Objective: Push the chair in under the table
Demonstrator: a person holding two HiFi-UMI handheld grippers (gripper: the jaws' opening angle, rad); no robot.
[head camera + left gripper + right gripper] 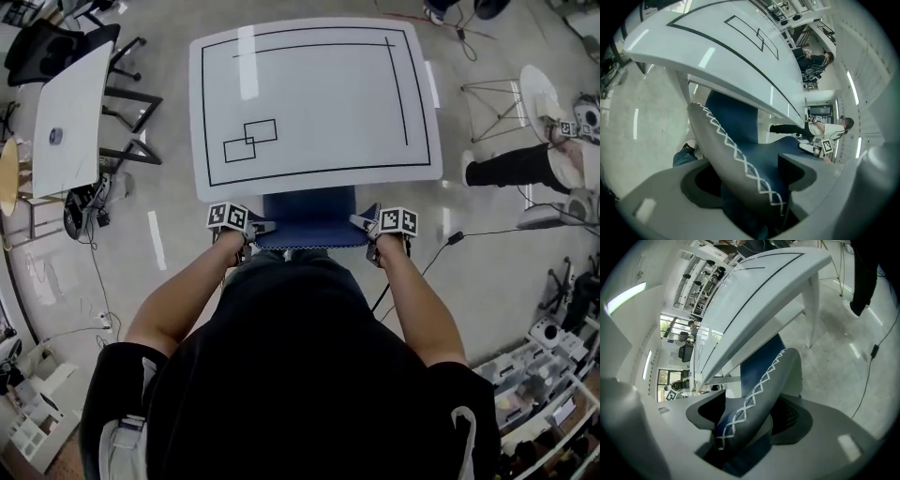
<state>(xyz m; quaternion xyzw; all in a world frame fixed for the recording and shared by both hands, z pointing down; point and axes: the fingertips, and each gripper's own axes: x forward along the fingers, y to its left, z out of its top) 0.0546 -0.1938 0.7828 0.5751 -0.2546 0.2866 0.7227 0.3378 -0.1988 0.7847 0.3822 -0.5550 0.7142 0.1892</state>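
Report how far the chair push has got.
Done: the left tool and right tool each grip a top corner of the blue backrest. In hand: the chair is partly in, its seat front hidden beneath the white table. Left: the backrest stands out from the table edge, so more pushing is likely needed.

The room is evenly bright, lit from overhead by strip lights [626, 296]. They glare back as pale bars on the glossy white table [319, 94] and the grey floor [155, 239]. Shadows are soft, only a dull patch beneath the tabletop. The head view bulges, bowing the table's edges outward. Both gripper views are round, black-cornered fisheye pictures, with straight lines curling hard toward the rim. There the white stitching of the chair back [731, 154] stays fairly sharp, while the far room smears and shrinks.
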